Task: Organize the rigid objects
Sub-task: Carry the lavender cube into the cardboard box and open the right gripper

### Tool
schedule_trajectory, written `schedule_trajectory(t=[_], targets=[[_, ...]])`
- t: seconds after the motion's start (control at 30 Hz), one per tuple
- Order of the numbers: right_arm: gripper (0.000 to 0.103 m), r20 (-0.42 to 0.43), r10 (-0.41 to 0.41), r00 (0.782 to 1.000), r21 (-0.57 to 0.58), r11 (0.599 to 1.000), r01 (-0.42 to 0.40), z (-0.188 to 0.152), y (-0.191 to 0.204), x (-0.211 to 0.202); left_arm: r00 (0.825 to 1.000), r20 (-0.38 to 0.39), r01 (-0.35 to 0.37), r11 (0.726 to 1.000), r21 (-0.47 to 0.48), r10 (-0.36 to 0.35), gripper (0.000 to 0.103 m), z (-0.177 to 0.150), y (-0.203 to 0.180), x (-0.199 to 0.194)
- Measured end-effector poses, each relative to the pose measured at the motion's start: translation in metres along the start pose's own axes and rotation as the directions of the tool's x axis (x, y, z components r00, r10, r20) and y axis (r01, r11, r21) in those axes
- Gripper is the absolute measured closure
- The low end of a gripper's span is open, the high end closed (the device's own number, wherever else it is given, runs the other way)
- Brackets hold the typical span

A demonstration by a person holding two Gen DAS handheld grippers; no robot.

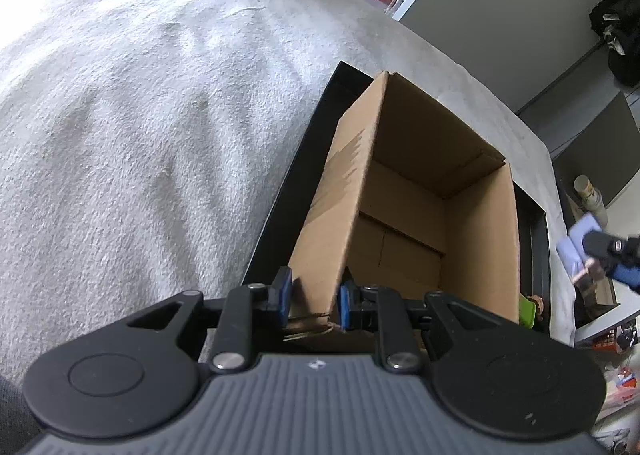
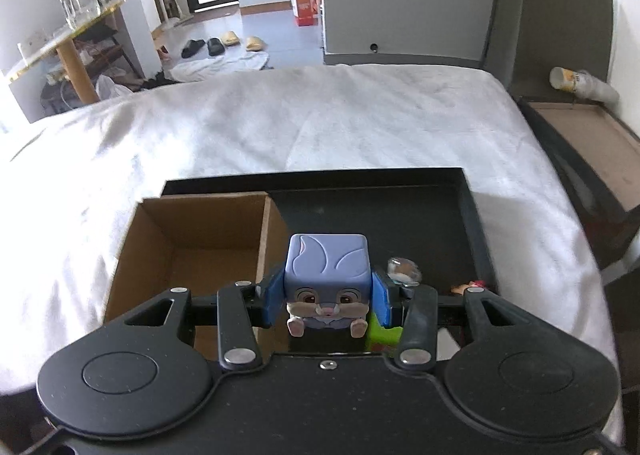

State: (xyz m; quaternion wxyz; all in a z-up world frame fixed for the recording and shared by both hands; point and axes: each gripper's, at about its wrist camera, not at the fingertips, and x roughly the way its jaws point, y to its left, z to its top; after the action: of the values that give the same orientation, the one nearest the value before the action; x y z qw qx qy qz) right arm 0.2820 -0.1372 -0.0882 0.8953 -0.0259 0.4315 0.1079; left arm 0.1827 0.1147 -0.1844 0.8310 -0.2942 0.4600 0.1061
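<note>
No writing can be read on anything here. One open cardboard box (image 1: 404, 215) stands in the left part of a black tray (image 2: 472, 223) on a white bed sheet (image 2: 280, 127). The left gripper (image 1: 312, 301) has its jaws pinched narrow on the box's near wall. The right gripper (image 2: 326, 295), at lower centre of its view, has its jaws clamped on one lilac cube-shaped bunny toy (image 2: 326, 279) above the tray. Below it lie one green block (image 2: 380, 333) and one clear glassy piece (image 2: 402, 269). Four slippers (image 2: 222, 45) sit on the floor, upper left.

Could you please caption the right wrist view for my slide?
Right gripper holds a lavender rabbit cube toy above the black tray, beside the empty cardboard box.
</note>
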Motion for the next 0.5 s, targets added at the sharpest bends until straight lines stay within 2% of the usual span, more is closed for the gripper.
schedule_trajectory(t=[0.5], targets=[[0.06, -0.017, 0.075, 0.997, -0.1, 0.992, -0.076, 0.008, 0.068, 0.028, 0.998, -0.015, 0.054, 0.998, -0.032, -0.054, 0.081, 0.005, 0.003, 0.007]])
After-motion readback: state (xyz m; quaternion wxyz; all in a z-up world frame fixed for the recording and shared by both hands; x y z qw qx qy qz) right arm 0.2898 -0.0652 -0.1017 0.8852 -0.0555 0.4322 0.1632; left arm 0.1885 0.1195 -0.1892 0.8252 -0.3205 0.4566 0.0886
